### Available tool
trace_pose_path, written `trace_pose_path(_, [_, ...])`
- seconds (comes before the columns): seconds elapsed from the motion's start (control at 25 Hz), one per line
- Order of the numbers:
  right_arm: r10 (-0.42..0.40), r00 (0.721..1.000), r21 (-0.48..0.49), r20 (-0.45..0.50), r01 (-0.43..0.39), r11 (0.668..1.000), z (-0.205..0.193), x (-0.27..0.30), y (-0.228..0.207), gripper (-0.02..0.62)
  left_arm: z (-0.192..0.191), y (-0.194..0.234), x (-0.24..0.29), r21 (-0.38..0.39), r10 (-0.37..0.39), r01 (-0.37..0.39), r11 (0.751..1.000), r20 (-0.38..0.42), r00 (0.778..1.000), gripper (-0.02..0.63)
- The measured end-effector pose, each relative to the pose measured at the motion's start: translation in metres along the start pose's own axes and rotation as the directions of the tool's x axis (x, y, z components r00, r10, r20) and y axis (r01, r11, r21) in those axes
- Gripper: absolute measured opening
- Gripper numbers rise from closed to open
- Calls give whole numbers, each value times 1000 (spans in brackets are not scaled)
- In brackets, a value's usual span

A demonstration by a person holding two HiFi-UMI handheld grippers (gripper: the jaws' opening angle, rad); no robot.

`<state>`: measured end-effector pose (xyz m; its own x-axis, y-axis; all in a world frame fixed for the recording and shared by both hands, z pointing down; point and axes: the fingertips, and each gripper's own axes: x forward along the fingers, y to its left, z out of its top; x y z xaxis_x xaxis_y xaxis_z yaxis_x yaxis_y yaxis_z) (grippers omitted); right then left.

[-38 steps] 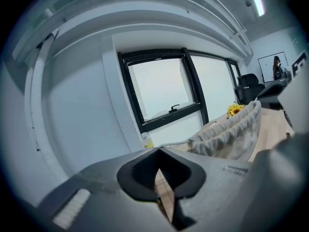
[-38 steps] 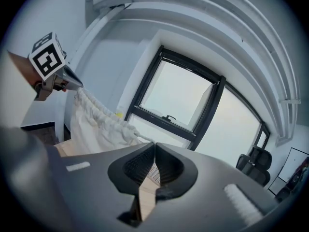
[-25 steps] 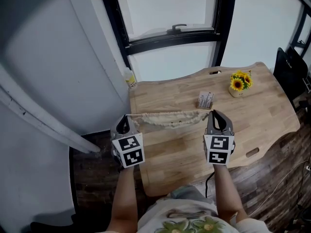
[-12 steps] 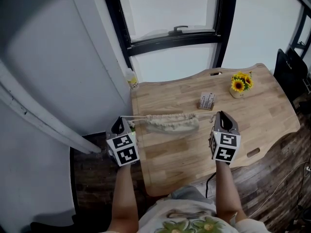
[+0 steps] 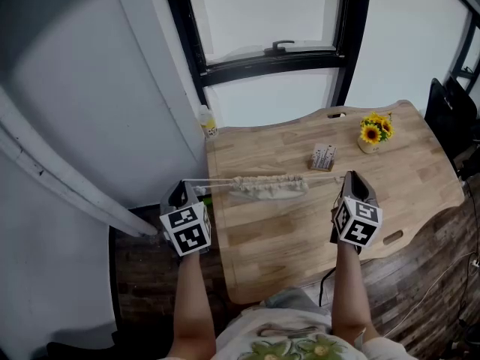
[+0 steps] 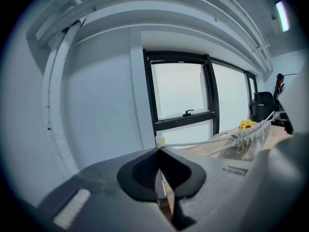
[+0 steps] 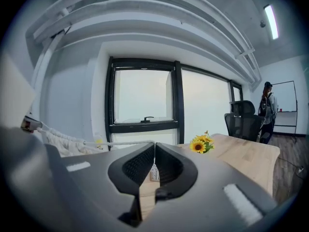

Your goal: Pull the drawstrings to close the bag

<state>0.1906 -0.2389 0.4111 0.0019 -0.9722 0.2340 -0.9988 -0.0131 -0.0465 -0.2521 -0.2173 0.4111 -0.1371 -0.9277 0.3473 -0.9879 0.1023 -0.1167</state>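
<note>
A cream cloth drawstring bag (image 5: pixel 268 187) hangs bunched over the wooden table (image 5: pixel 420 178), strung between my two grippers by its white drawstrings (image 5: pixel 219 182). My left gripper (image 5: pixel 181 188) is shut on the left drawstring (image 6: pixel 193 142), just past the table's left edge. My right gripper (image 5: pixel 350 176) is shut on the right drawstring (image 7: pixel 120 142), to the right of the bag. The gathered bag mouth (image 6: pixel 247 135) shows at the right of the left gripper view and at the left of the right gripper view, as the bag (image 7: pixel 53 140).
A small sunflower pot (image 5: pixel 373 133) and a small box (image 5: pixel 323 157) stand on the table behind the bag. A small bottle (image 5: pixel 207 123) sits at the table's back left corner by the window. A black chair (image 5: pixel 453 109) stands at the right.
Both grippers moved apart, left one leftward and right one rightward. The bag mouth has gathered narrower and more cord shows on each side. The right gripper has rolled.
</note>
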Motion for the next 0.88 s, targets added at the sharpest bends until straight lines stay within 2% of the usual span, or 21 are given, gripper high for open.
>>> trace_pose_path(0.48, [-41, 998, 70, 43, 38, 997, 13, 5, -18, 11, 3, 12, 4, -42, -3, 3, 999, 5, 1000, 8])
trace_pose_path(0.64, [-47, 999, 126, 25, 43, 991, 11, 10, -27, 12, 3, 16, 6, -50, -5, 5, 999, 1, 1000, 8])
trace_pose_path(0.88, [-74, 997, 154, 24, 70, 986, 9, 12, -43, 11, -1, 16, 8, -48, -3, 3, 999, -9, 1000, 8])
